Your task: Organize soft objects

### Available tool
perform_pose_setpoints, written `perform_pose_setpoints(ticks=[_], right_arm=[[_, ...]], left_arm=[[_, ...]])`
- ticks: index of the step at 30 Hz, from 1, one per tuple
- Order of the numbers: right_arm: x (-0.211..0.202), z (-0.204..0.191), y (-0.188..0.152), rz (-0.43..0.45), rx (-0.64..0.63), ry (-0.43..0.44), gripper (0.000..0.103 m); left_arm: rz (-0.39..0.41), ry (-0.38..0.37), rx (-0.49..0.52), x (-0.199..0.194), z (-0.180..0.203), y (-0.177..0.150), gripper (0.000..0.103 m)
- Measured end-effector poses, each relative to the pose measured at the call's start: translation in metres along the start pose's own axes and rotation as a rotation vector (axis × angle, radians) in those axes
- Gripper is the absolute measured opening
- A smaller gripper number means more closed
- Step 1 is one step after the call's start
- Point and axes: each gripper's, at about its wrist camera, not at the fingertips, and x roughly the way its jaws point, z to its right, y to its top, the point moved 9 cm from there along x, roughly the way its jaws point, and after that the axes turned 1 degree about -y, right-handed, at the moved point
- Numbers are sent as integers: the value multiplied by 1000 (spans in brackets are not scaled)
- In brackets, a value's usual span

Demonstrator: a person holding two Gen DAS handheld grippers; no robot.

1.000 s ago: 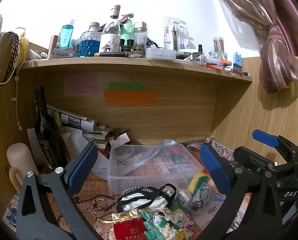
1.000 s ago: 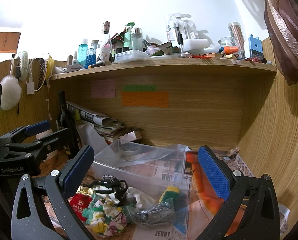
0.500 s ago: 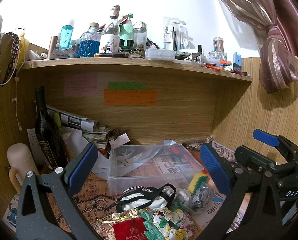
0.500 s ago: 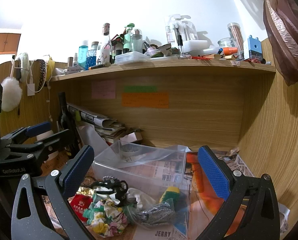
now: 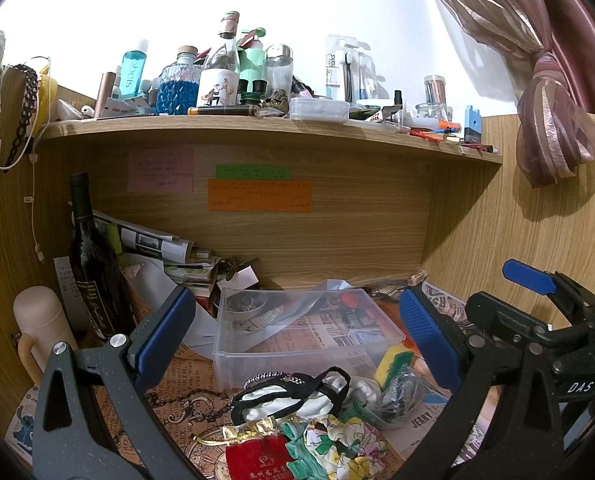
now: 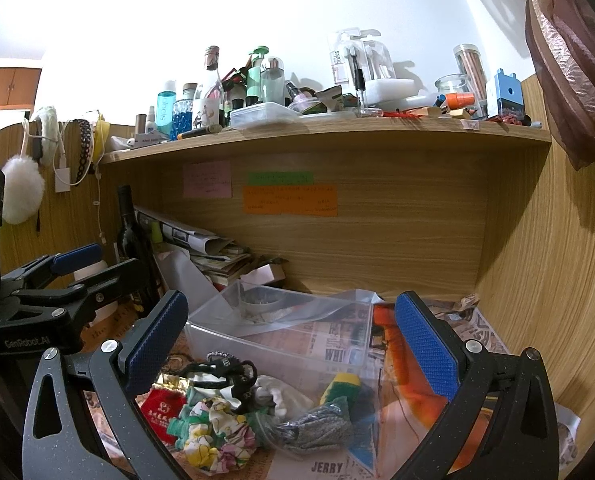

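left wrist view: the left gripper (image 5: 297,336) hangs with its blue pads wide apart and nothing between them. the landmark is the clear plastic bin (image 5: 297,332) on the counter (image 5: 181,384), which is covered in printed paper. the soft objects lie in a heap just in front of the bin: a white cloth with black band (image 5: 293,392) nearest its front wall, a floral scrunchie (image 5: 337,448) in front of that, a red pouch (image 5: 257,460) with gold trim just left of the scrunchie, and a yellow-green sponge (image 5: 393,362) at the bin's front right corner, beside a clear bag holding something grey (image 5: 401,392). a dark wine bottle (image 5: 91,268) stands upright well left of the bin, and a loaded shelf (image 5: 257,128) runs above it. the right gripper (image 5: 533,280) shows to the right of the bin.

right wrist view: the right gripper (image 6: 293,340) is also spread wide and holds nothing. the bin (image 6: 281,332) sits between its pads, farther back. the heap lies in front of the bin: black band (image 6: 221,372) closest to it, scrunchie (image 6: 213,432) nearer the camera, red pouch (image 6: 161,408) left of the scrunchie, sponge (image 6: 343,388) and grey bag (image 6: 317,424) to the right. the left gripper (image 6: 77,258) shows left of the bin, open.
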Motion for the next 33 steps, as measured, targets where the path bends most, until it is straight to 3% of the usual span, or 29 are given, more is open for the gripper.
perform_pose_setpoints(ticks=[13, 23, 27, 33], right_arm=[[4, 3, -4, -10, 11, -8, 103], [24, 20, -32, -94, 22, -29, 103], [34, 28, -52, -154, 24, -39, 103], [48, 45, -80, -243, 43, -53, 100]], left_arm=[[-19, -5, 0, 2, 2, -4, 103], [-165, -51, -11, 34, 3, -48, 103], [-265, -60, -22, 52, -1, -76, 86], [-374, -69, -64, 73, -12, -107, 74]])
